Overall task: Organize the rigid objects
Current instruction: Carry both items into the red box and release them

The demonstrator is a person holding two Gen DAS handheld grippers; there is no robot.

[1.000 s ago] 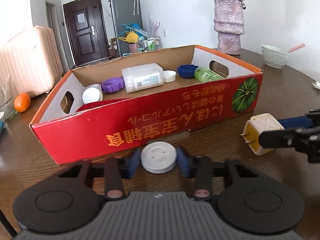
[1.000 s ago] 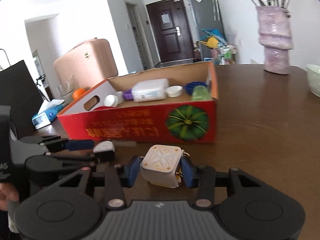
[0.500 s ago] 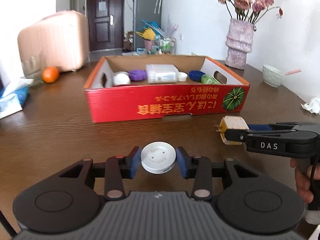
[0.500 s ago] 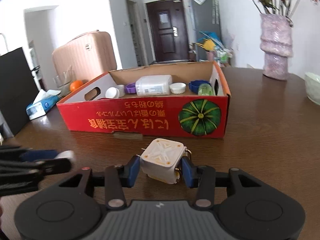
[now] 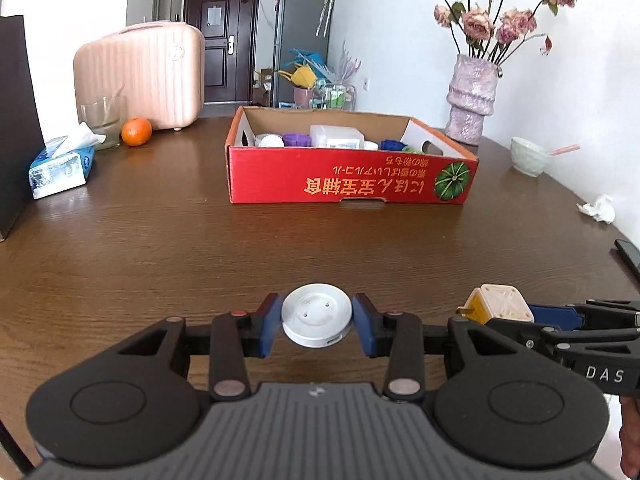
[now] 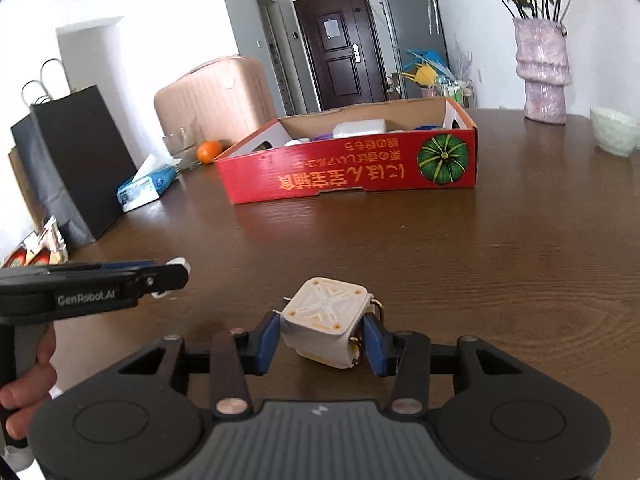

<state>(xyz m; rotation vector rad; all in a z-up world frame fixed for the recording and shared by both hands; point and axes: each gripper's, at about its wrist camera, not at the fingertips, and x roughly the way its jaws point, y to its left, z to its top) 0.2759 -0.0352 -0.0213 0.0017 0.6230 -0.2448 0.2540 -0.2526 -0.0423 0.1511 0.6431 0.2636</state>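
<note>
White round cap [image 5: 317, 314] pinched in my left gripper [image 5: 317, 320], above the brown table [image 5: 160, 248]. Cream cube plug adapter [image 6: 325, 322] clamped in my right gripper [image 6: 323, 334], beside it. Red cardboard box [image 5: 348, 186] sits well ahead, holding caps and a plastic container [image 5: 337, 137]

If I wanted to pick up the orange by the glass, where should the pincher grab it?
Probably across the orange's widest middle, coming from the front or from above. It is round, so a pinch higher up could slip off, and the drinking glass crowds its left side.
</note>
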